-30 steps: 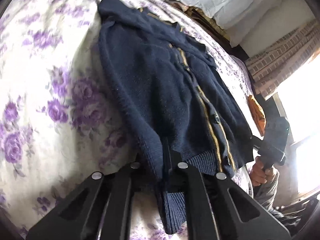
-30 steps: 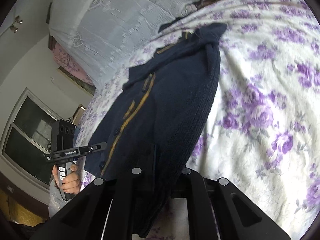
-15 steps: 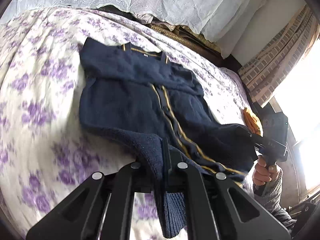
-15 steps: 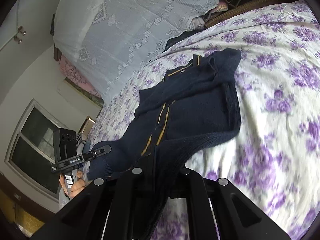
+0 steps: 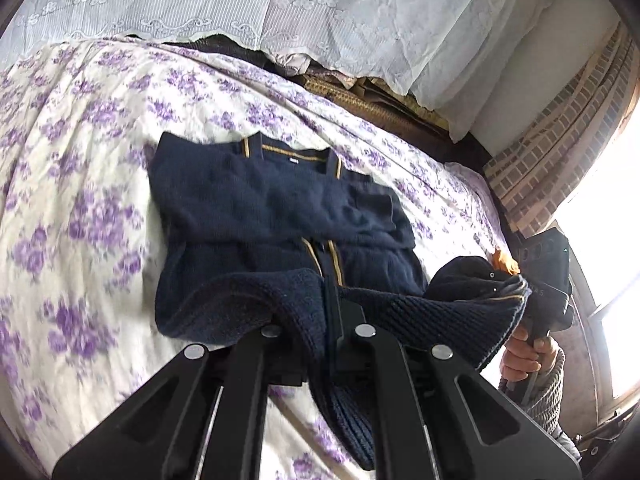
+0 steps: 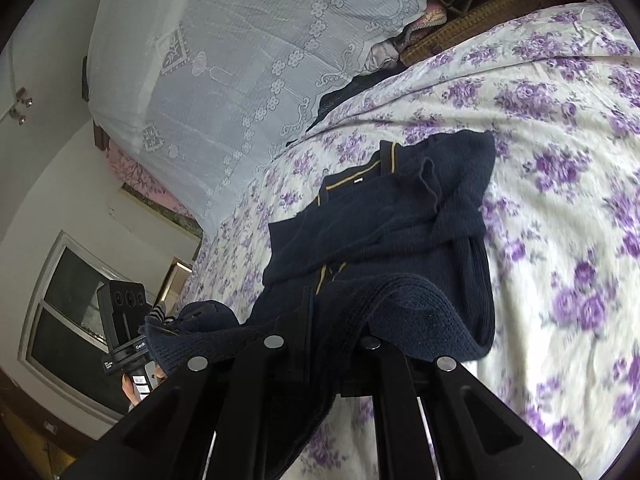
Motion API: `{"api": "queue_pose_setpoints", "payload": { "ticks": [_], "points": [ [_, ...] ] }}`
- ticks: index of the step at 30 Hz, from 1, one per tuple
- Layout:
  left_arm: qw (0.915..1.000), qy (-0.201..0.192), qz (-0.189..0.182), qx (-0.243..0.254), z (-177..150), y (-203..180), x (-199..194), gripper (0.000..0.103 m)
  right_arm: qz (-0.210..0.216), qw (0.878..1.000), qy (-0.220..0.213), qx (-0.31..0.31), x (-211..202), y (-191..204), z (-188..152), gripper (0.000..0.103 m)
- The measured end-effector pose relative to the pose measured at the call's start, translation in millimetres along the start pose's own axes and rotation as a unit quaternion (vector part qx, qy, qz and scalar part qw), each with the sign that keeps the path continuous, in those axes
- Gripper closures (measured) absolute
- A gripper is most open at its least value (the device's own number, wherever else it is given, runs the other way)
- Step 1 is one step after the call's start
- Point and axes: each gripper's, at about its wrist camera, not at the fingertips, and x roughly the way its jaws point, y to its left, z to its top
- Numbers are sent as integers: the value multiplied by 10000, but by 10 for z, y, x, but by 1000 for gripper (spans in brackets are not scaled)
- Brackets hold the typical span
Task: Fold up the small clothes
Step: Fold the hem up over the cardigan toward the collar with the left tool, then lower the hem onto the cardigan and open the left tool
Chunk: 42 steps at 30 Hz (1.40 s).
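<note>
A small navy knit cardigan [image 5: 272,208] with mustard trim lies on the floral bed sheet [image 5: 80,168], collar at the far end, sleeves folded across the chest. It also shows in the right wrist view [image 6: 400,216]. My left gripper [image 5: 330,312] is shut on one corner of the ribbed hem. My right gripper [image 6: 320,320] is shut on the other hem corner. The hem is lifted off the bed and hangs stretched between both grippers, curling over toward the collar. Each gripper shows in the other's view, the right one [image 5: 516,280] and the left one [image 6: 152,332].
White lace-covered pillows [image 5: 320,20] are stacked at the head of the bed. An orange cloth [image 5: 505,261] peeks out behind the lifted hem. A window [image 6: 68,312] and a white wall stand to the left in the right wrist view. A patterned curtain [image 5: 560,140] hangs at the right.
Both grippers have lifted the cardigan's hem off the bed and carried it toward the collar. The lower half now arches over the upper half.
</note>
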Motion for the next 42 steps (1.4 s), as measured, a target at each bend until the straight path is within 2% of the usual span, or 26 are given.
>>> {"api": "queue_pose_setpoints", "payload": {
  "ticks": [14,22,29,34,38,42],
  "points": [
    [9996,-146,6,-223,433,116,192,98,124,9995,-105,271,253,-61,454,95],
    [9993,-94,21,-362,676,267,409,98,124,9984,-105,536,470,-238,690,95],
    [9982,-2,88,-586,838,489,667,98,70,9969,-45,783,747,-397,868,94],
    [9951,143,202,-962,903,817,906,98,-139,9945,-42,1033,989,-610,970,95],
    [9903,387,-31,-1334,875,1089,1160,97,-139,9917,47,1278,1138,-825,950,96],
    [9917,355,-125,-1231,817,1128,1180,95,-57,9931,85,1164,1151,-872,920,93]
  ]
}}
